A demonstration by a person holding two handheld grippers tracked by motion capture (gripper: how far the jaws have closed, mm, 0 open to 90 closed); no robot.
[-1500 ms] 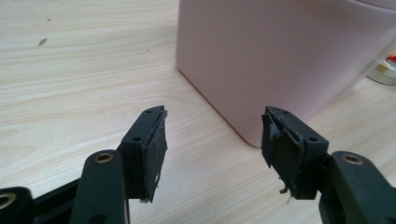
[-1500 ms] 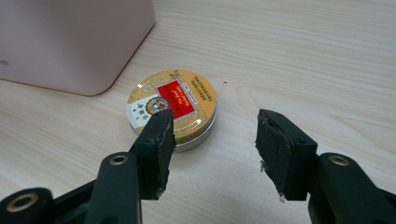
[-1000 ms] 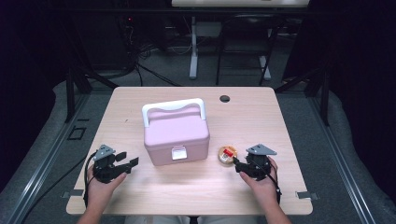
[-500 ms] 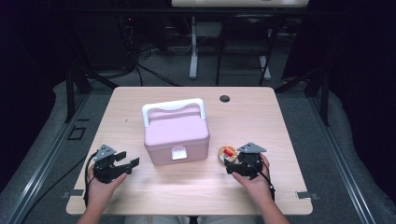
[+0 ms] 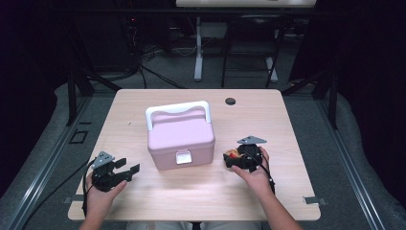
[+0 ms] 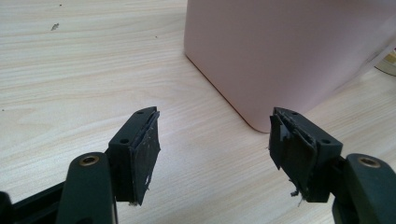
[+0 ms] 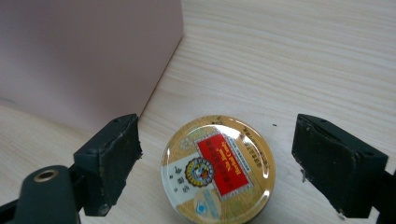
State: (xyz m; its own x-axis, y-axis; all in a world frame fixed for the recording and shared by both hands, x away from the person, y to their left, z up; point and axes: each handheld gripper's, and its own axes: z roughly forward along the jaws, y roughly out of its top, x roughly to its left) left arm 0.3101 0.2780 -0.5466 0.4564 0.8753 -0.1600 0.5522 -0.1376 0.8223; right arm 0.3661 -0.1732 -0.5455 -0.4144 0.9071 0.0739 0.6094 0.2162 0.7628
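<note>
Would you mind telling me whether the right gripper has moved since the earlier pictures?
Yes. The right gripper has shifted left toward the pink box, its jaws opening wider, now straddling the small round tin.

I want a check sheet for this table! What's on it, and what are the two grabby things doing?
Surface: pale wooden table, with a dark round hole near the far edge.
Job's things: small round tin with gold and red lid, lying flat beside the pink box, which is shut with its white handle up.
Clutter: nothing seen.
Grippers: right hand-held gripper open, jaws either side of the tin, not pressing; its jaws have just been opening. Left hand-held gripper open, empty.
Cables: one trails from each gripper.
Surroundings: dark room, table legs and wires behind.
</note>
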